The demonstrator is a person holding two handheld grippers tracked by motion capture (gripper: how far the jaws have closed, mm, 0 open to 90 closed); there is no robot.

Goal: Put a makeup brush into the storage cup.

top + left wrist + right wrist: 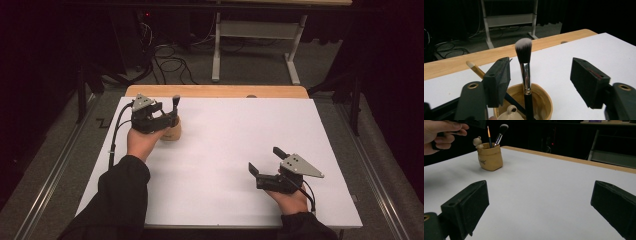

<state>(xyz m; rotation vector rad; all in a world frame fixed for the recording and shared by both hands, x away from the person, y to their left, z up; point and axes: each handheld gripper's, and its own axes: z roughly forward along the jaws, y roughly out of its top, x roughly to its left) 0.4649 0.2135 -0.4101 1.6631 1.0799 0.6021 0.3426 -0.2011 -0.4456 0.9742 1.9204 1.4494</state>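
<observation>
A tan cup (pixel 173 132) stands at the back left of the white board (pixel 225 150). It holds a makeup brush (pixel 523 51) with a black handle and white-tipped bristles, a thin wooden-handled brush (pixel 475 69) and a beige knobbed piece (pixel 510 111). My left gripper (pixel 541 75) is open just above the cup (pixel 541 100), its jaws on either side of the makeup brush without touching it. My right gripper (pixel 266 160) rests open near the front right, nothing between its jaws. In the right gripper view the cup (pixel 490 157) stands far off at upper left, beside the left hand (pixel 441 131).
The white board lies on a wooden table whose edge (pixel 215 91) shows at the back. Behind it are a white metal frame (pixel 255 45) and cables (pixel 170 62) on the floor. Metal rails (pixel 55 165) run along both sides.
</observation>
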